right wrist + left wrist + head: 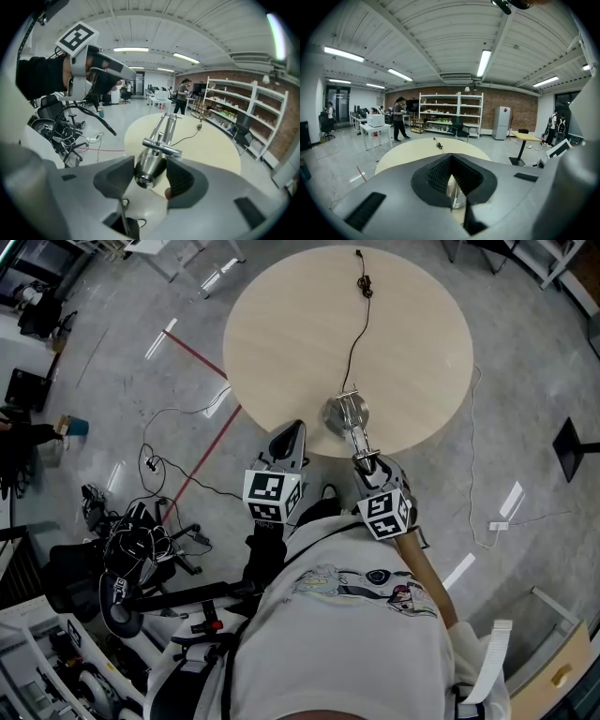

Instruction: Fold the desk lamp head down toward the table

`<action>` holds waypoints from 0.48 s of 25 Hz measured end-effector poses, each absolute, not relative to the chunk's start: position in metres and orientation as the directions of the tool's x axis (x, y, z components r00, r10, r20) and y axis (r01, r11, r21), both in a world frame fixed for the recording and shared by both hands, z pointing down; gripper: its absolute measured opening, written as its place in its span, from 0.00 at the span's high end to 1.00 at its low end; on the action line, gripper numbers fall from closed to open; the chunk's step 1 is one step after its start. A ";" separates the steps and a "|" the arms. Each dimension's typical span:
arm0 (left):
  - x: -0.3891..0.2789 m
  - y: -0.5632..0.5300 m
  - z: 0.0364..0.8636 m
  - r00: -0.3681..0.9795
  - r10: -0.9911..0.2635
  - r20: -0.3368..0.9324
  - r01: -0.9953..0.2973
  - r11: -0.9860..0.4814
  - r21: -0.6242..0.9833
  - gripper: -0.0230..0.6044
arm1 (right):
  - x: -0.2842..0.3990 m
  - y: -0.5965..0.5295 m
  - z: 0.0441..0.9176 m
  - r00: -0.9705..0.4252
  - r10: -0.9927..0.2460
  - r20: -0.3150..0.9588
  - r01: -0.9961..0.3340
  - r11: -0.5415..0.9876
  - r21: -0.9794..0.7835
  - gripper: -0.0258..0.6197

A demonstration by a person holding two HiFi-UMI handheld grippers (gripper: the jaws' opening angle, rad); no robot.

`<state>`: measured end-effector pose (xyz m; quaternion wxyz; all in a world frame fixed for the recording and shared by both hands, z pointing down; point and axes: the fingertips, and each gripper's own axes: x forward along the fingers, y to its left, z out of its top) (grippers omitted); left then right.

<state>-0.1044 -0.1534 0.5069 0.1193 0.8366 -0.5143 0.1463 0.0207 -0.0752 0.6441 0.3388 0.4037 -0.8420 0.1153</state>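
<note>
A chrome desk lamp stands at the near edge of the round beige table [394, 324]. Its round base [337, 415] sits on the tabletop. Its head [359, 440] leans out toward me. My right gripper [367, 461] is shut on the lamp head [149, 165], one pad on each side, and the lamp's twin-rod arm [165, 125] runs away toward the table [211, 140]. My left gripper [292, 432] hovers just off the table edge, left of the lamp, holding nothing. In the left gripper view its jaws [451, 160] meet at the tips, with a bit of chrome [455, 193] below them.
The lamp's black cord [353, 338] crosses the table to an inline switch [366, 285] at the far side. On the floor to the left are an office chair with tangled cables [131, 554] and a red tape line [202, 465]. Shelves [450, 112] and a person [399, 119] stand far off.
</note>
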 end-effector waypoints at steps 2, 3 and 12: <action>-0.106 -0.154 0.508 0.424 -0.826 0.370 -0.897 -0.440 0.046 0.96 | 0.022 -0.075 0.649 -0.446 -0.595 0.669 -0.762 0.644 0.065 0.62; -0.107 -0.154 0.508 0.422 -0.826 0.372 -0.898 -0.439 0.044 0.96 | 0.021 -0.075 0.651 -0.446 -0.592 0.671 -0.763 0.643 0.060 0.62; -0.116 -0.159 0.509 0.416 -0.826 0.380 -0.899 -0.437 0.034 0.96 | 0.019 -0.077 0.669 -0.447 -0.558 0.699 -0.771 0.637 0.016 0.64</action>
